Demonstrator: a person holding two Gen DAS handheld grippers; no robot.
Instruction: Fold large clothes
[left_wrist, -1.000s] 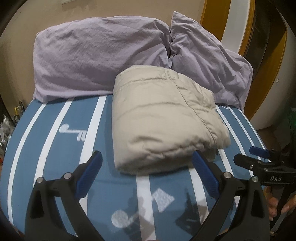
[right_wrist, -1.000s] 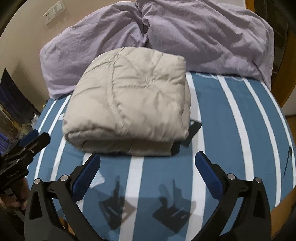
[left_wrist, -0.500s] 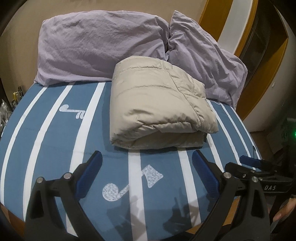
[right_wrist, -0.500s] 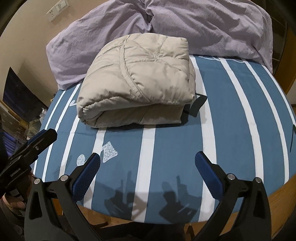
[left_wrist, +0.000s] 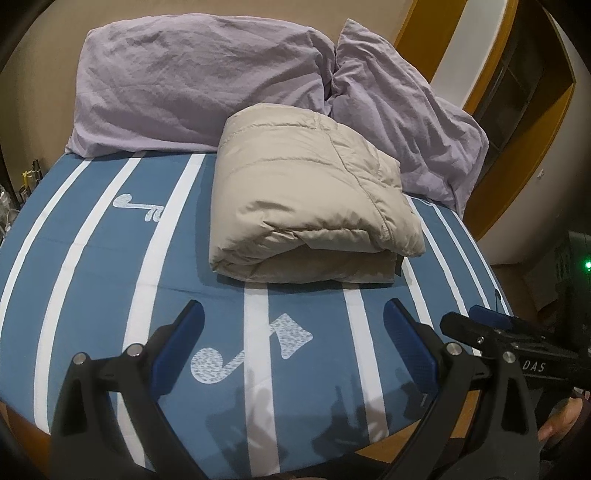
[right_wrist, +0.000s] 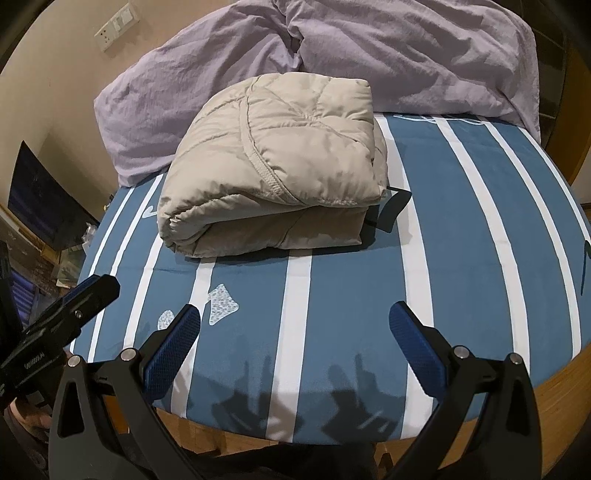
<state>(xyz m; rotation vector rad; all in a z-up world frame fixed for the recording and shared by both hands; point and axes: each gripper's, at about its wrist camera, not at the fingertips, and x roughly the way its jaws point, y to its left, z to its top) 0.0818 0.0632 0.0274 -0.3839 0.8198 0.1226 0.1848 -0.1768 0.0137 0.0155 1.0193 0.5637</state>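
Observation:
A beige puffer jacket (left_wrist: 310, 199) lies folded into a thick bundle on the blue and white striped bed; it also shows in the right wrist view (right_wrist: 273, 166). A dark strap (right_wrist: 395, 206) sticks out at its right side. My left gripper (left_wrist: 293, 343) is open and empty, held over the bed's near edge, apart from the jacket. My right gripper (right_wrist: 295, 343) is open and empty, also back over the near edge. Each gripper shows at the side of the other's view.
Two lilac pillows (left_wrist: 199, 81) (left_wrist: 399, 122) lie against the wall behind the jacket. The striped bed sheet (right_wrist: 461, 258) ends at a wooden bed edge (right_wrist: 554, 384) close below the grippers. A dark screen (right_wrist: 40, 199) and clutter stand left of the bed.
Both grippers have pulled back from the folded jacket toward the bed's near edge and stayed open. The jacket has not moved.

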